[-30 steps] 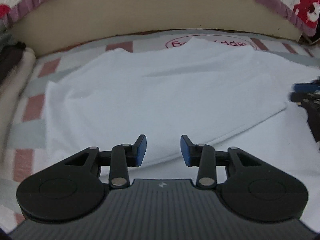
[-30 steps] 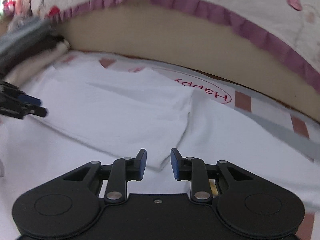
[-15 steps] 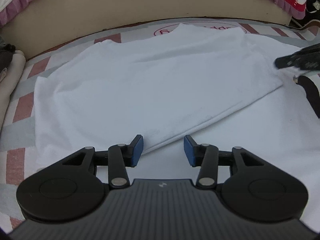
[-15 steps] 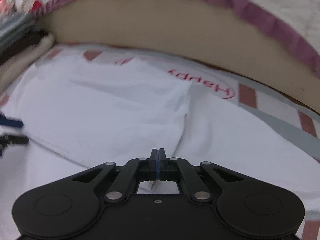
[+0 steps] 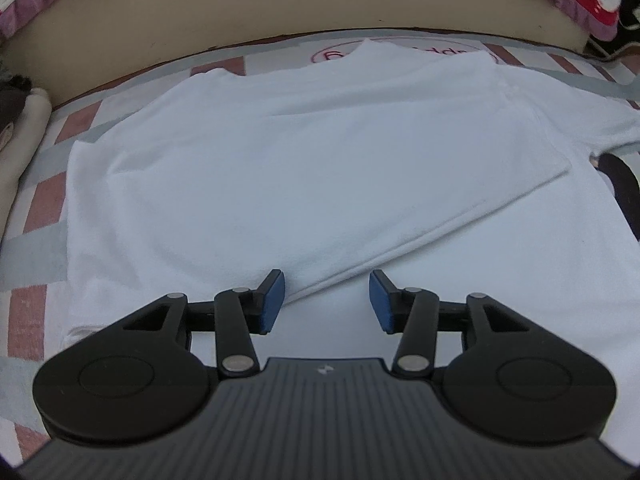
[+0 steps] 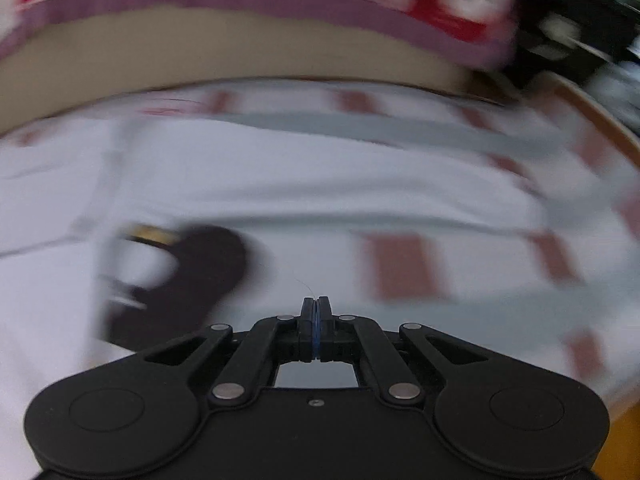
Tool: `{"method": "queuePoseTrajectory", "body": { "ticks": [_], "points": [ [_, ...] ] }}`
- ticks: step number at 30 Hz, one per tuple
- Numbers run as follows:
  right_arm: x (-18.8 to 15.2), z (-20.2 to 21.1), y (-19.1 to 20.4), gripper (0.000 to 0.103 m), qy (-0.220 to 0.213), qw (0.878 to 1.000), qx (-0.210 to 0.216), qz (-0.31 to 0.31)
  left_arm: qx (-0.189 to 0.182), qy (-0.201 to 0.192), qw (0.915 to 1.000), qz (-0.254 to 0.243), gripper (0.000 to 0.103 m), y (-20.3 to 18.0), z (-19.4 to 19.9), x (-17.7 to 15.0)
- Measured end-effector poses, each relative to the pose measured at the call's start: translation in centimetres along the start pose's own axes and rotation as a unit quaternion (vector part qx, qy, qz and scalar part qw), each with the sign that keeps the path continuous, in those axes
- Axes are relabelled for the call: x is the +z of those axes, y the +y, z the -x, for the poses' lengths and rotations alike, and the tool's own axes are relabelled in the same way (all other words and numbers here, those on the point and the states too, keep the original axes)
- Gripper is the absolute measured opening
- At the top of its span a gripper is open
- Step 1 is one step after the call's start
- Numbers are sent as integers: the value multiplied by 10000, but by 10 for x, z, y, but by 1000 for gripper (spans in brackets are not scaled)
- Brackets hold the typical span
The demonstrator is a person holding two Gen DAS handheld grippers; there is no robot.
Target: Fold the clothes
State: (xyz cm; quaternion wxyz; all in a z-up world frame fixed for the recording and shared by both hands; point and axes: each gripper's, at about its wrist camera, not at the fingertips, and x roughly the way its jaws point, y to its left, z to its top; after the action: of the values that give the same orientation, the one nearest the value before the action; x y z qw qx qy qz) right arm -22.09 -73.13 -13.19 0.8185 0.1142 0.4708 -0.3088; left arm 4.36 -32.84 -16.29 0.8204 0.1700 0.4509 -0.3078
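Left gripper (image 5: 326, 300): my jaws spread, just opened, empty, over the white shirt (image 5: 304, 168) fold edge.
Fold edge: runs diagonally toward bed's far right.
Right gripper (image 6: 316, 320): pressed together, nothing visible held.

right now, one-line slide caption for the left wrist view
Open left gripper poised over the folded edge of a white shirt on a striped sheet.

Only one piece of writing shows: red lettering inside a red oval printed on the bed sheet (image 5: 540, 66), just beyond the far edge of the white shirt (image 5: 304, 168). The shirt covers most of it; no whole word reads. The right wrist view is too blurred for any text.
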Motion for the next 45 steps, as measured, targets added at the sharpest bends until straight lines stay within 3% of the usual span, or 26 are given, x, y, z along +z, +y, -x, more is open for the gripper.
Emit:
{"method": "queuePoseTrajectory", "body": {
  "ticks": [3, 4, 5, 6, 7, 12, 15, 17, 19, 24, 28, 31, 35, 36, 37, 39, 41, 45],
  "points": [
    [-19, -6, -53, 5, 556, 9936, -893, -421, -53, 19, 10000, -72, 47, -7, 4, 4],
    [-25, -8, -69, 19, 729, 9892, -1123, -590, -74, 31, 9999, -97, 47, -10, 4, 7],
    [-29, -9, -85, 53, 891, 9847, -1265, -800, -99, 46, 9999, -123, 47, -14, 5, 10],
    [-31, -8, -98, 66, 973, 9817, -1281, -1017, -147, 54, 9998, -156, 47, -19, 6, 15],
    [-32, -3, -107, 69, 854, 9820, -1151, -1231, -220, 53, 9995, -197, 47, -25, 7, 19],
    [-19, 16, -133, 70, -121, 9743, -62, -2248, -563, -29, 9948, -845, 54, -81, 15, 54],
    [-4, 2, -140, 70, -338, 9592, 636, -2735, -623, -162, 9888, -1347, 57, -129, 18, 82],
    [8, -12, -141, 70, -509, 9481, 1044, -2961, -667, -277, 9877, -1389, 61, -154, 22, 99],
    [18, -29, -143, 70, -613, 9351, 1252, -3258, -911, -513, 9858, -1312, 73, -175, 23, 111],
    [30, -75, -161, 70, -630, 9013, 1225, -4106, -1481, -332, 9793, -1341, 70, -229, -14, 133],
    [32, -101, -173, 70, -726, 8867, 990, -4457, -1503, 78, 9779, -1452, 68, -262, -49, 148],
    [42, -120, -174, 71, -678, 8899, 654, -4464, -1309, 174, 9801, -1484, 68, -272, -58, 152],
    [62, -135, -164, 74, -950, 9161, 256, -3888, -1268, 228, 9858, -1077, 68, -262, -66, 146],
    [67, -137, -160, 60, -1006, 9233, 189, -3701, -1233, 175, 9873, -984, 68, -258, -67, 145],
    [72, -139, -159, 9, -1024, 9298, 196, -3529, -1199, -49, 9882, -954, 68, -255, -64, 142],
    [73, -130, -164, 4, -1215, 9295, 244, -3474, -1137, -803, 9844, -1075, 69, -247, -48, 131],
    [70, -118, -171, 3, -1510, 9222, 325, -3544, -1123, -1122, 9791, -1269, 71, -240, -40, 121],
    [73, -112, -171, 3, -1444, 9296, 245, -3383, -1331, -604, 9821, -1189, 71, -227, -61, 114]
  ]
}}
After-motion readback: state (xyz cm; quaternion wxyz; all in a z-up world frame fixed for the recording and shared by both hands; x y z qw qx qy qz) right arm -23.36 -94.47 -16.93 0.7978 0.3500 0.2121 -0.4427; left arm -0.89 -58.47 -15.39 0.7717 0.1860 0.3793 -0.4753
